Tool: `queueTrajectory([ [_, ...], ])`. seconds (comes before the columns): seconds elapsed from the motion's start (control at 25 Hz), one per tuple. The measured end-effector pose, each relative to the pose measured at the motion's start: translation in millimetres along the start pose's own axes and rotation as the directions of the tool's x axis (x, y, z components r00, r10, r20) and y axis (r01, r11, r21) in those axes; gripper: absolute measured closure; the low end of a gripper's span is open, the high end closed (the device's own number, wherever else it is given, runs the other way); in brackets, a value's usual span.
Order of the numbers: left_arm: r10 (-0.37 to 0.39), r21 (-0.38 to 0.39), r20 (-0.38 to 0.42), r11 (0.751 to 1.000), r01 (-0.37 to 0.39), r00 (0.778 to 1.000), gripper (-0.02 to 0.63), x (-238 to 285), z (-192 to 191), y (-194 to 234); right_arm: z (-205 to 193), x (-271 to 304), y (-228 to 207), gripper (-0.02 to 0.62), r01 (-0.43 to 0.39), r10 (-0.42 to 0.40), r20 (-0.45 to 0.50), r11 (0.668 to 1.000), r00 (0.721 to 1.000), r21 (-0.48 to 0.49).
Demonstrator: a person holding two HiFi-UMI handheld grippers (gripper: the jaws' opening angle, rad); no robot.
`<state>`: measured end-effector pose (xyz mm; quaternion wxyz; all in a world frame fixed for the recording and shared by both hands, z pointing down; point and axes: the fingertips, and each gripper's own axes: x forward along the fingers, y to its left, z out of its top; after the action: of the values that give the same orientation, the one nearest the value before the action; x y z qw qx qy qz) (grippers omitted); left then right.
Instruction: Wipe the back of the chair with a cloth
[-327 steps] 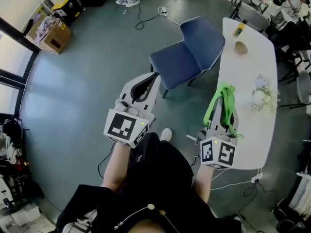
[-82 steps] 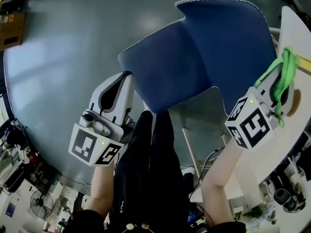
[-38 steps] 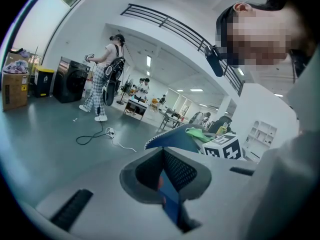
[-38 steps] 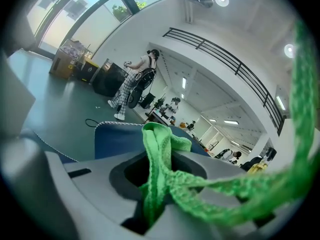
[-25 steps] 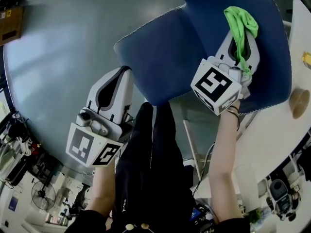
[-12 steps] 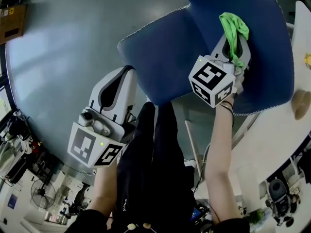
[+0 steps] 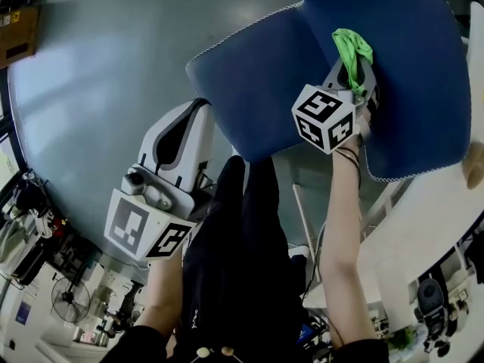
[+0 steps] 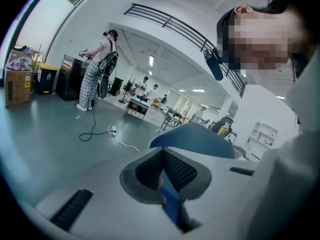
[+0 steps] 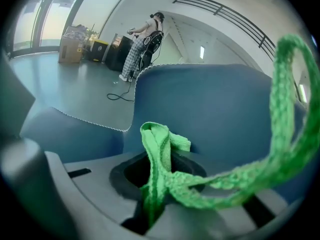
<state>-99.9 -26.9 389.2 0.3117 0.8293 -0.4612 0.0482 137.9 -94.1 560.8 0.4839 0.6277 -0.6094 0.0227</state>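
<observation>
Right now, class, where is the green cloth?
In the head view the green cloth is at upper right, clamped in the right gripper and held against the blue chair back.

Open lab hall: grey floor (image 8: 40, 134), railed mezzanine (image 8: 170, 24), distant desks (image 8: 137, 106).

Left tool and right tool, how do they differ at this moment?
The left tool is shut on the edge of the chair seat; the right tool is shut on a green cloth. In the head view the left tool sits low at the seat's near corner, while the right tool is up at the chair back, cloth end toward it. Both share the same grey body and marker cube.
</observation>
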Motion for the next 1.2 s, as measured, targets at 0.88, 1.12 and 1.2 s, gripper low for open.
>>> queueTrajectory([
  [0.88, 0.007, -0.010, -0.026, 1.000, -0.008, 1.000, 0.604, 4, -11, 13, -32, 30, 39, 0.551, -0.066, 0.063, -0.063, 0.997, 0.996, -0.050],
  [1.12, 0.014, -0.010, -0.031, 1.000, -0.015, 0.999, 0.604, 9, -13, 20, -40, 44, 54, 0.551, -0.102, 0.098, -0.091, 0.994, 0.991, -0.047],
  [1.2, 0.019, -0.009, -0.033, 1.000, -0.019, 0.999, 0.604, 7, -12, 27, -41, 48, 63, 0.551, -0.119, 0.114, -0.104, 0.992, 0.988, -0.045],
])
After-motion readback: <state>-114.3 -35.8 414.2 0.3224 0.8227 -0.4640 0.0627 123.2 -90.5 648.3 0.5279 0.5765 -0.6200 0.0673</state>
